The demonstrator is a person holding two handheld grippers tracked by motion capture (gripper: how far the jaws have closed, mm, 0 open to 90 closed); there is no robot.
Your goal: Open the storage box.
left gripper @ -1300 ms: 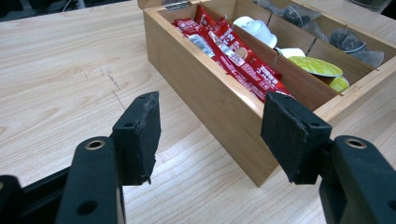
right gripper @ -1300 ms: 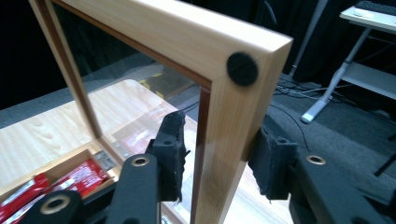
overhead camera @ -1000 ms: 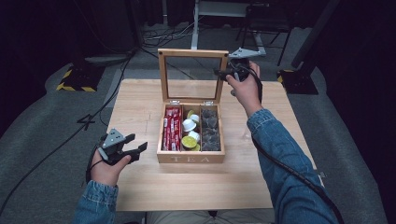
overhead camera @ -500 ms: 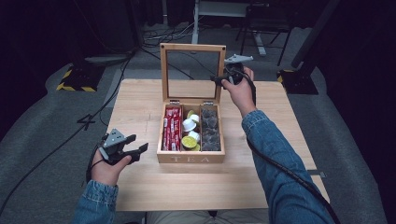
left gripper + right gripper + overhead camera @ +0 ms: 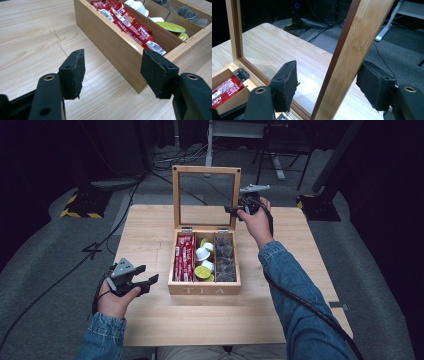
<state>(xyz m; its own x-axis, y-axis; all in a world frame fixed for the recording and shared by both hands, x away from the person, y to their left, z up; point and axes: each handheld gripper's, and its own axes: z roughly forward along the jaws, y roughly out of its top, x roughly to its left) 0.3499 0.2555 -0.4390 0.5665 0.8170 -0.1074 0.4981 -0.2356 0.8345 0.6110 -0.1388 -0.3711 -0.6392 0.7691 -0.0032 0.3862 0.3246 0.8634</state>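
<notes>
A wooden tea box (image 5: pixel 205 290) stands mid-table with its glass-paned lid (image 5: pixel 206 170) raised upright. Inside lie red packets (image 5: pixel 184 257), white and green capsules (image 5: pixel 202 262) and dark tea bags (image 5: pixel 225 257). My right gripper (image 5: pixel 232 210) is at the lid's right edge. In the right gripper view its jaws straddle the lid frame (image 5: pixel 352 50), open, with a gap on the left side (image 5: pixel 329 82). My left gripper (image 5: pixel 148 284) rests low to the left of the box, open and holding nothing. The box wall (image 5: pixel 112 47) and red packets (image 5: pixel 130 22) lie just beyond it (image 5: pixel 112 70).
The box sits on a light wooden table (image 5: pixel 150 230) with bare wood on all sides of it. Beyond the far edge are dark floor, cables and stand legs (image 5: pixel 320 200). A cable trails from my right gripper down past the sleeve (image 5: pixel 300 300).
My right gripper slid down the lid's right edge toward me, and the lid swung slightly more upright. The left gripper stayed put.
</notes>
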